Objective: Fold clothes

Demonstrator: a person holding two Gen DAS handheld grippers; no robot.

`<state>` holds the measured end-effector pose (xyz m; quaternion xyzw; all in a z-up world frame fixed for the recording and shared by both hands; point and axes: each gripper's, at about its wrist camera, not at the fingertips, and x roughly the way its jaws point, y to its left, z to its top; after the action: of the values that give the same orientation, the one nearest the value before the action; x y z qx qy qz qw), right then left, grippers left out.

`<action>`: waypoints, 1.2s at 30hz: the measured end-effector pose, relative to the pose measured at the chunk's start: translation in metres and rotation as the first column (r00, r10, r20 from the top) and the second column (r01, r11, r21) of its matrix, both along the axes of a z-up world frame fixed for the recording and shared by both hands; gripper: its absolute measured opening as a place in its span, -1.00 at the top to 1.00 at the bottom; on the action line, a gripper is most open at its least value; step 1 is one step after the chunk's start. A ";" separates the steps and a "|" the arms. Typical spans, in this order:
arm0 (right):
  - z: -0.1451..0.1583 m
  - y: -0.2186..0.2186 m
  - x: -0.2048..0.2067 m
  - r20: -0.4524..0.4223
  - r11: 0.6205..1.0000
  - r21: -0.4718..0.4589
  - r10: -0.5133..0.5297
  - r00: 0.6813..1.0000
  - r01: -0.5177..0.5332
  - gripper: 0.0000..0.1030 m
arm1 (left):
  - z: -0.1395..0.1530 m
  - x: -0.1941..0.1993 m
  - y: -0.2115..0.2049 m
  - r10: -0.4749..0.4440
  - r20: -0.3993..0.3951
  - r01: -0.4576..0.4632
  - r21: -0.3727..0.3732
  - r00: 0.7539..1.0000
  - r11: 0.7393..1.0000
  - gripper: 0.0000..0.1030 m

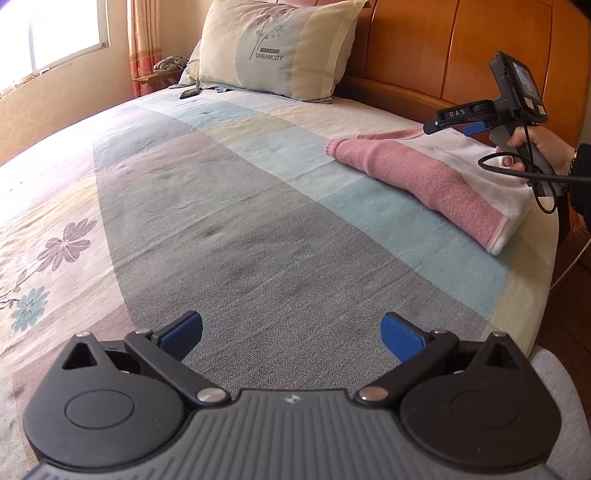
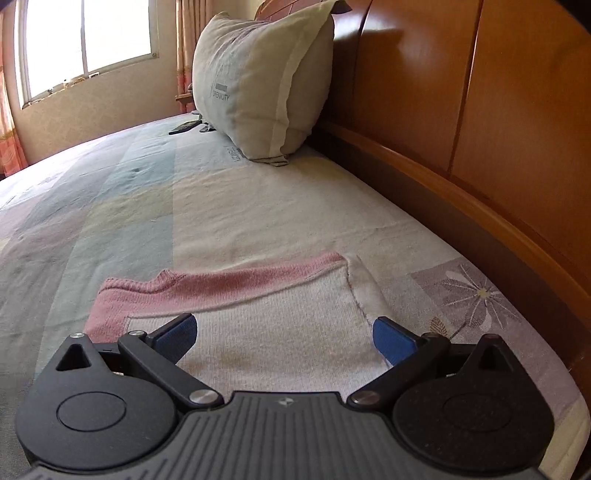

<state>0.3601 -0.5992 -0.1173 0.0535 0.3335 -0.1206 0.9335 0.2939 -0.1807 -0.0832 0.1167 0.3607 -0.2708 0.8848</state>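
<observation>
A pink and white knitted garment lies folded into a compact bundle on the bed, near its right edge by the headboard. In the right wrist view the same garment fills the space just ahead of my right gripper, which hovers over it open, blue pads wide apart and nothing between them. The left wrist view shows that right gripper from the side above the bundle, held by a hand. My left gripper stands open over bare bedspread, well to the left of the garment.
A pillow printed DREAMCITY leans against the wooden headboard. A dark phone-like object lies beside the pillow. A window and curtain are at the far left. The bed's right edge drops off past the garment.
</observation>
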 end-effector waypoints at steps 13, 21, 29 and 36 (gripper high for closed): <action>0.013 0.052 -0.025 -0.002 0.992 -0.054 0.114 0.993 -0.114 -1.00 | 0.001 -0.016 -0.003 -0.011 0.036 0.009 0.042 0.999 0.999 -0.98; 0.003 0.080 -0.054 -0.083 0.992 -0.088 0.083 0.993 -0.090 -1.00 | 0.010 -0.034 -0.001 -0.033 0.048 0.031 0.041 0.998 0.999 -0.98; -0.012 0.099 -0.077 -0.106 0.990 -0.110 0.074 0.992 -0.086 -1.00 | 0.012 -0.035 0.001 -0.004 0.028 0.003 0.031 1.000 1.000 -0.98; 0.014 0.123 -0.105 -0.014 0.983 -0.119 0.140 0.990 -0.140 -1.00 | 0.013 -0.035 0.003 0.013 0.022 -0.013 0.011 1.000 1.000 -0.98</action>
<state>0.2547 -0.4760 -0.1034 -0.0266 0.3312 -0.0747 0.9402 0.2586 -0.1774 -0.0702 0.1221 0.3534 -0.2618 0.8897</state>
